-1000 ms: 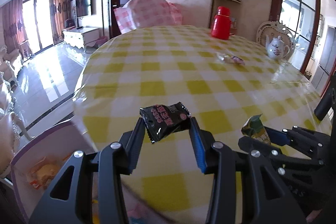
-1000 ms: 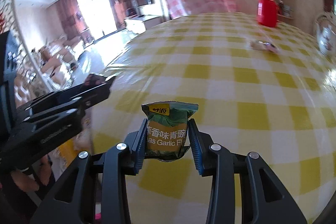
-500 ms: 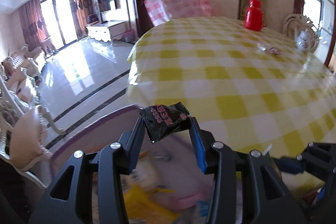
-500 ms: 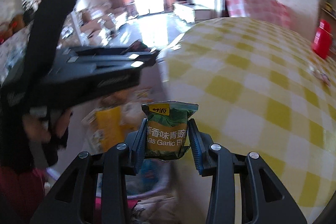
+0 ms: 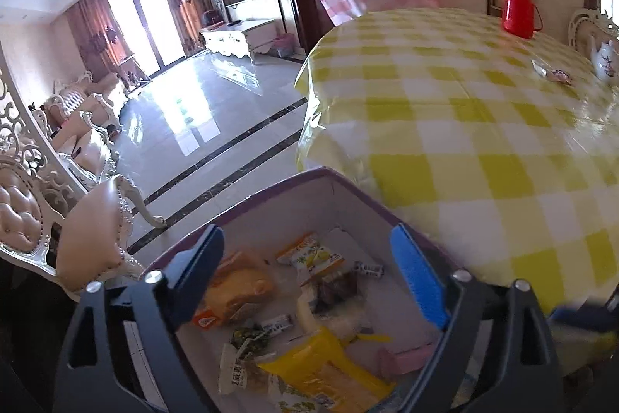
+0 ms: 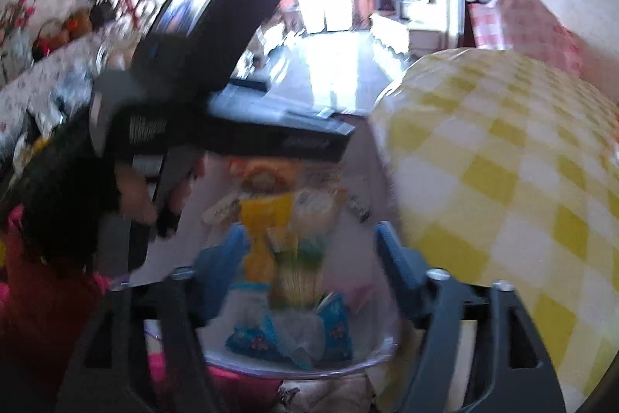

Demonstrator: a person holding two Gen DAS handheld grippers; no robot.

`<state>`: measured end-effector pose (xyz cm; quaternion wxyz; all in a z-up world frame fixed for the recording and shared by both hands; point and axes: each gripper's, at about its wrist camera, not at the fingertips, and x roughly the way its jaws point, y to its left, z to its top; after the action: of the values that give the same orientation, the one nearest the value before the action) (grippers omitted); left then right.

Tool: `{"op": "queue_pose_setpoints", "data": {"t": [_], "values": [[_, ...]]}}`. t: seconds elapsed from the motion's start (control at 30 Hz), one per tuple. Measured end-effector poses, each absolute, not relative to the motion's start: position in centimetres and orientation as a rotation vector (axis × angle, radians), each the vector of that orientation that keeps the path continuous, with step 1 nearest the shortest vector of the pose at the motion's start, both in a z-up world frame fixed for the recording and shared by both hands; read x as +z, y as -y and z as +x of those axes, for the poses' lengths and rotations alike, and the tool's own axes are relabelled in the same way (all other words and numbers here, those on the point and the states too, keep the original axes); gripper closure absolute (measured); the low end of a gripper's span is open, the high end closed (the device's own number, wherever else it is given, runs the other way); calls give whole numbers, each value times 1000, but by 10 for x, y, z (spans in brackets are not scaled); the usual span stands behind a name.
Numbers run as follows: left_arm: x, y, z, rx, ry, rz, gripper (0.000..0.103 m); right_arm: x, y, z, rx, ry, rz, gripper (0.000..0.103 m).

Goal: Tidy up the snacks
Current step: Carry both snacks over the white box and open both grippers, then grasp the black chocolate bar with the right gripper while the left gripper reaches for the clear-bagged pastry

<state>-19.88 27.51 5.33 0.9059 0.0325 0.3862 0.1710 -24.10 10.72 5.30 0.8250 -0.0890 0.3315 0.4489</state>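
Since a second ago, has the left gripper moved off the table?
Yes. The left gripper swung left off the yellow checked table, now on its right, to hang open over the purple-rimmed snack box; the black packet is gone from it.

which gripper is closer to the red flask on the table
Neither clearly: both the left gripper and the right gripper hang open over the snack box off the table's near edge. The flask stands far across the table, out of the right view.
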Motion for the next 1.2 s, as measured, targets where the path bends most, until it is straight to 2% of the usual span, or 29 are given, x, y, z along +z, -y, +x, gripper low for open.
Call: {"op": "queue_pose_setpoints", "data": {"t": [0.17, 0.37, 0.57, 0.73, 0.9, 1.03, 1.2], "values": [[55, -263, -197, 356, -781, 89, 8, 60, -70, -214, 850, -697, -109, 22], [62, -236, -186, 343, -758, 113, 6, 63, 0, -172, 710, -707, 58, 18], [78, -174, -149, 213, -741, 164, 2, 70, 73, -133, 532, -673, 140, 16], [79, -101, -76, -56, -763, 85, 2, 64, 128, -88, 316, -685, 45, 16], [63, -42, 20, -160, -751, -104, 2, 41, 202, -28, 138, -770, 146, 16], [43, -19, 92, -125, -749, -252, 2, 30, 242, 5, 67, -790, 212, 16], [33, -24, 146, -27, -686, -517, 2, 22, 254, 42, 57, -797, 251, 16]]}}
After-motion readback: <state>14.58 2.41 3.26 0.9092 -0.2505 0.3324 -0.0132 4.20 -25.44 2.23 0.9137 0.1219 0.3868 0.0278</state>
